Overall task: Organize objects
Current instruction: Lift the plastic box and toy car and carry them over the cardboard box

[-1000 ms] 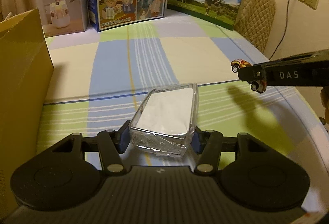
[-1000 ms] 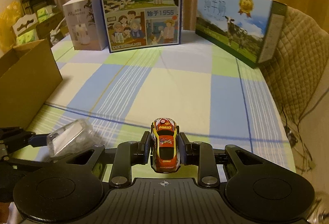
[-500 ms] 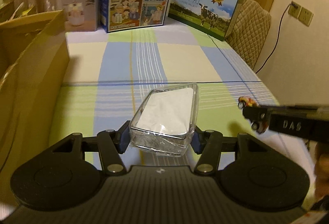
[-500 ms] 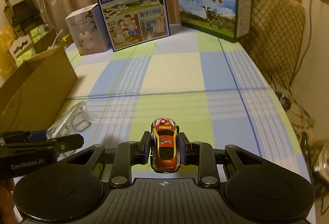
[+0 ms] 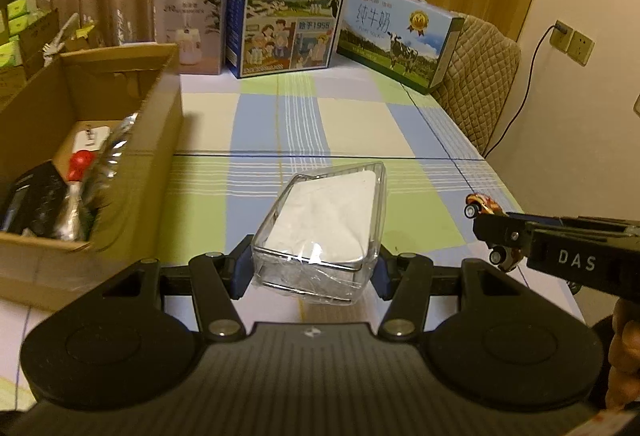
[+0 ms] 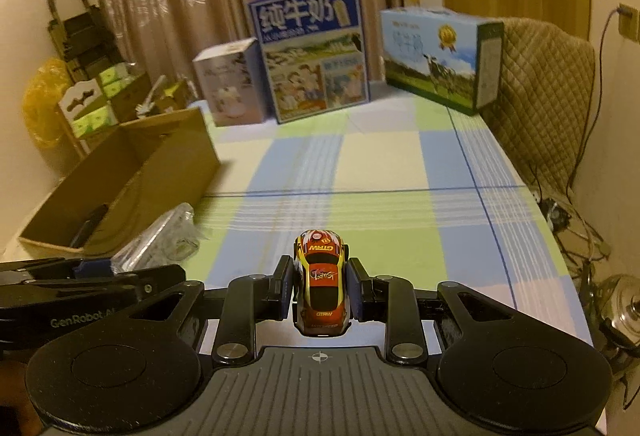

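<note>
The left tongs (image 5: 314, 268) are clamping a clear tub (image 5: 320, 232) by its near end, the blue pads pressing its two sides, so the jaws are standing partly open around it. The tub is holding something flat and white and is hanging above the tabletop (image 5: 352, 124), just right of the brown box (image 5: 132, 172). In the right wrist view the same tub (image 6: 160, 236) is showing side-on in the left tongs (image 6: 100, 268), close to the box (image 6: 132, 172).

The right tongs (image 6: 320, 292) are squeezing a toy car (image 6: 321, 284) by its flanks, jaws nearly closed on it, nose pointing away from the camera. The car is red and yellow and is riding clear of the tabletop (image 6: 400, 164), farther right of the box than the tub. From the left wrist view the car (image 5: 490, 228) is sticking out of the right tongs (image 5: 496, 232), with a hand (image 5: 624, 356) behind them.

The box is lying open on the tabletop's left edge, with a red-topped thing and dark items inside. Beyond the box, at the far end, a white carton (image 5: 192, 28), a tall milk case (image 5: 288, 8) and a low milk case (image 5: 400, 36) are standing in a row. A quilted chair (image 5: 480, 76) is sitting past the right edge.
</note>
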Motion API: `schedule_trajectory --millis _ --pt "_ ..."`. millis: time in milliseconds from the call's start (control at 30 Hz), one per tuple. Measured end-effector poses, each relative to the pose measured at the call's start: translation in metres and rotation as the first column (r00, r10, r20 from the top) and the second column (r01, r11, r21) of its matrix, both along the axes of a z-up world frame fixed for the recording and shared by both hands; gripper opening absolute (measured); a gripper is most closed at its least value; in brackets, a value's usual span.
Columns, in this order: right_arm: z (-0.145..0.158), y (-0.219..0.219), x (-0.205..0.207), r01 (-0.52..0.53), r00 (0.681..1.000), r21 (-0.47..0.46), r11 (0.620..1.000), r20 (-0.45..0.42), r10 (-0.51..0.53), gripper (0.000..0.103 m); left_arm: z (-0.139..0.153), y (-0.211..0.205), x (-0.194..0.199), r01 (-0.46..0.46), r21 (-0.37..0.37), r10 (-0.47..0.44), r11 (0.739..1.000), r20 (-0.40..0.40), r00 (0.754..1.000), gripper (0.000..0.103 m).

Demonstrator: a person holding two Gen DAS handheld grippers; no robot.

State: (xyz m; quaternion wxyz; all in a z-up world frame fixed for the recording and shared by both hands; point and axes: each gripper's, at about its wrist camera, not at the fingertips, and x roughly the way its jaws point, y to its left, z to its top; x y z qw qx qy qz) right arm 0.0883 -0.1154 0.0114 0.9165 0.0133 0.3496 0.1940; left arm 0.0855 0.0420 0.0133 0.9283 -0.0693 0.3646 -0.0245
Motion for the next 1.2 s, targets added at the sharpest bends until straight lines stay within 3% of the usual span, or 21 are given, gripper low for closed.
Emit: schedule_trajectory --millis 467,1200 --pt "0.018 0.032 -0.028 -0.075 0.996 -0.009 0.997 0.041 0.075 0.025 0.026 0.021 -0.046 -0.038 -0.015 0.039 0.999 0.047 0.998 0.052" --pt "0.021 0.059 -0.032 -0.136 0.989 -0.023 0.990 0.052 0.137 0.025 0.040 0.046 -0.066 -0.081 -0.045 0.085 0.996 0.082 0.993 0.052"
